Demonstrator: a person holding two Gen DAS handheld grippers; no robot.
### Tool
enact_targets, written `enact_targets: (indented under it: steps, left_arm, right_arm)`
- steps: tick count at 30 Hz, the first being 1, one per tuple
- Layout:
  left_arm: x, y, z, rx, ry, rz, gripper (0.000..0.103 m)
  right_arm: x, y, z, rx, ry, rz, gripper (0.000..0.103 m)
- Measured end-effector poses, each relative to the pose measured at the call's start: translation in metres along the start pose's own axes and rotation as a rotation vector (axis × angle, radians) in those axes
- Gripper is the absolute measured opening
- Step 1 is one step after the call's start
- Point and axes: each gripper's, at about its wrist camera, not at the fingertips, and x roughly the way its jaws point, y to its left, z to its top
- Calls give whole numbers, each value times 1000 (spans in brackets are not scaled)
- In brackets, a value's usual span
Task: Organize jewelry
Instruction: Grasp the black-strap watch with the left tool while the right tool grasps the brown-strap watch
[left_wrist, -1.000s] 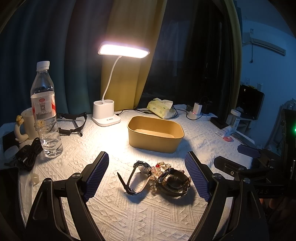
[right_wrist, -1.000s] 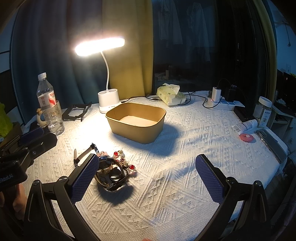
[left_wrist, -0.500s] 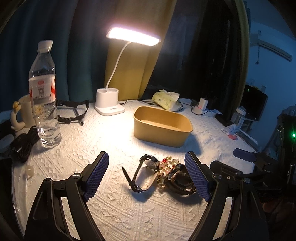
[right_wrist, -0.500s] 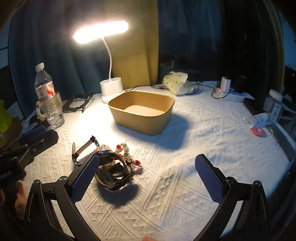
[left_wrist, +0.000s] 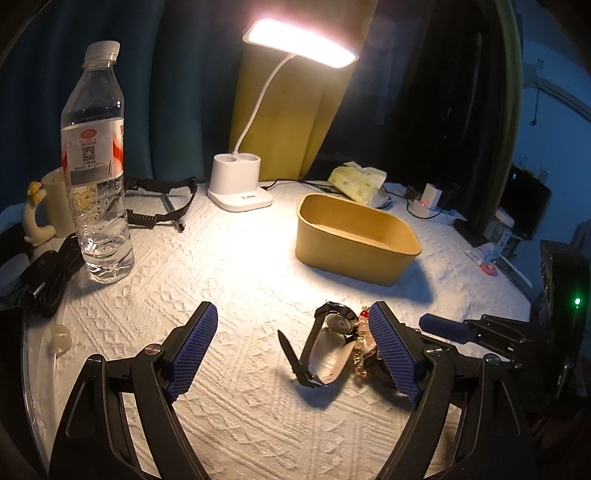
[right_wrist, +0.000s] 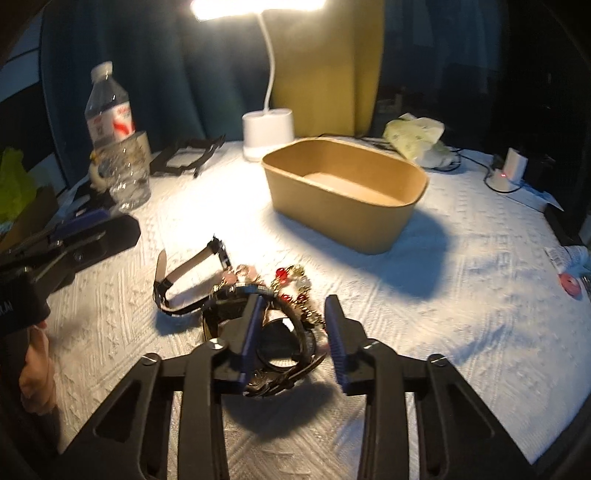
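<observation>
My right gripper (right_wrist: 293, 332) points down at a small heap of jewelry on the tabletop (right_wrist: 461, 302), which is covered by a white textured cloth. Its fingers (right_wrist: 251, 332) have just been closing and now stand narrow, with a dark round watch (right_wrist: 280, 343) between them. The picture is blurred, so I cannot tell whether the pads press on the watch.

A beaded bracelet (right_wrist: 295, 284) with red and pale beads lies tangled against that watch on its far side. To the left, a second black watch with a pale inner strap (right_wrist: 188, 280) lies on its side, strap curled open, touching the heap.

My left gripper (left_wrist: 291, 347) hovers low over the cloth with its fingers (left_wrist: 192, 347) spread wide and nothing between the pads. From that view its right finger sits in front of the heap, hiding part of the beads. The black strap watch lies just inside that finger.

Beyond the jewelry stands an open tan box (right_wrist: 343, 192), well apart from the heap. A lit white desk lamp (left_wrist: 240, 184) stands behind it. A clear water bottle (left_wrist: 98, 166) stands at the far left beside a pale mug (left_wrist: 55, 199). A tissue pack (left_wrist: 354, 181) lies near the back edge.
</observation>
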Motion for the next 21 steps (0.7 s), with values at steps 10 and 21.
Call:
enact_targets:
  steps: [10, 21]
  left_arm:
    - [31, -9, 2, 67, 121, 33, 69]
    - [64, -25, -3, 182, 249, 89, 36]
  right_arm:
    - [-6, -4, -1, -31, -34, 65, 7]
    - [-28, -45, 4, 89, -112, 64, 7]
